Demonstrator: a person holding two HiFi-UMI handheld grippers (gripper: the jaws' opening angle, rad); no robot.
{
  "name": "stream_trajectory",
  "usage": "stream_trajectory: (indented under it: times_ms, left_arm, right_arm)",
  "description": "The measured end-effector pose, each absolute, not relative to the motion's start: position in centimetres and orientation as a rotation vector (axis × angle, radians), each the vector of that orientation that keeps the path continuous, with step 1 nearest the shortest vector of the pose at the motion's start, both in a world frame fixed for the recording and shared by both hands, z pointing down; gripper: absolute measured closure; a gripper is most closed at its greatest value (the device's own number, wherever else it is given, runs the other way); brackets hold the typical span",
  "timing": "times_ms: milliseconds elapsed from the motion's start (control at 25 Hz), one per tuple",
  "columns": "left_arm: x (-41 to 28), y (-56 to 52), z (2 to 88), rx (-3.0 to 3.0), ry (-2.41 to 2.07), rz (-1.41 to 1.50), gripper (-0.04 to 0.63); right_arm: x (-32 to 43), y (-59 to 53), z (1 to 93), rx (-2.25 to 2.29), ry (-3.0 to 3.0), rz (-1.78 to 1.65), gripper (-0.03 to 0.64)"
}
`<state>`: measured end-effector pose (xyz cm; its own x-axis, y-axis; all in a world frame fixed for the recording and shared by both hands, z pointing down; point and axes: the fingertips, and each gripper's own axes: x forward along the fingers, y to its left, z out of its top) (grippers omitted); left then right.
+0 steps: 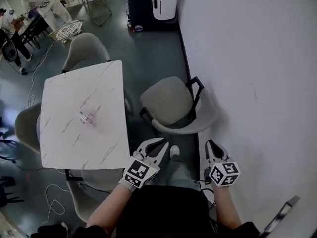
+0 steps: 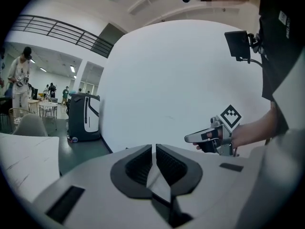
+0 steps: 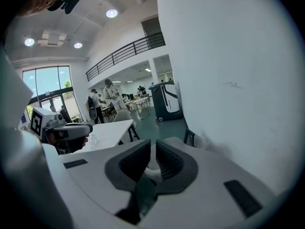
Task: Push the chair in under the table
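- Since both tools show in the head view, what's their state?
- left tool (image 1: 154, 148): jaws together, nothing between them. right tool (image 1: 213, 150): same, closed and empty. The left gripper view and right gripper view both show it.
- Where's the chair?
- The chair (image 1: 171, 103) stands out on the grey floor (image 1: 153, 58), between the right edge of the worktop (image 1: 99, 143) and the white wall (image 1: 257, 73). The seat is clear of the worktop, not under it. It's turned at an angle, with the curved back toward the person and the wall and the black frame on the wall side.
- Tools vs chair?
- Both are low in the head view, just short of the chair back. The left tool is near the rim of the back and the right tool is closer to the wall. I see no contact on either.
- Anything on the worktop?
- One small clear thing (image 1: 86, 117) near the middle, too small to identify. The top is white and marbled.
- Surroundings?
- Three other chairs are pushed in at the other sides: far (image 1: 86, 48), left (image 1: 27, 128), near (image 1: 94, 182). A dark machine (image 1: 143, 9) with a white panel is by the wall at the far end. People (image 1: 15, 29) are at other tables in the back.
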<state>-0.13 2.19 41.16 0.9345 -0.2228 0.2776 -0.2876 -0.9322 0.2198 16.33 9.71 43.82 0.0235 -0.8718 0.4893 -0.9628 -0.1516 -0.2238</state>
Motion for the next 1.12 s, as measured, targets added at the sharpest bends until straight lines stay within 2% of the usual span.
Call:
stream_trajectory:
  times_ms: [120, 280, 520, 920, 1120]
  left_arm:
    - [1.9, 0.7, 42.0, 2.853, -0.409, 0.406, 0.588]
    - [4.4, -0.8, 44.5, 2.858, -0.435, 0.504, 0.561]
    - [7.6, -1.6, 49.4, 2.852, -0.389, 0.684, 0.494]
    - [12.4, -1.3, 56.5, 2.888, -0.186, 0.923, 0.376]
    - [13.8, -1.4, 59.7, 2.863, -0.126, 0.984, 0.342]
  right_arm:
    - [18.3, 8.7, 45.8, 2.088, -1.906, 0.875, 0.589]
    - [20.8, 7.4, 49.3, 2.046, -1.850, 1.000, 0.540]
    - [25.1, 5.9, 53.2, 2.062, -1.745, 1.153, 0.457]
    - [29.7, 3.5, 59.4, 2.073, -1.593, 1.474, 0.382]
    - [31.0, 2.7, 61.8, 2.078, -1.516, 1.556, 0.370]
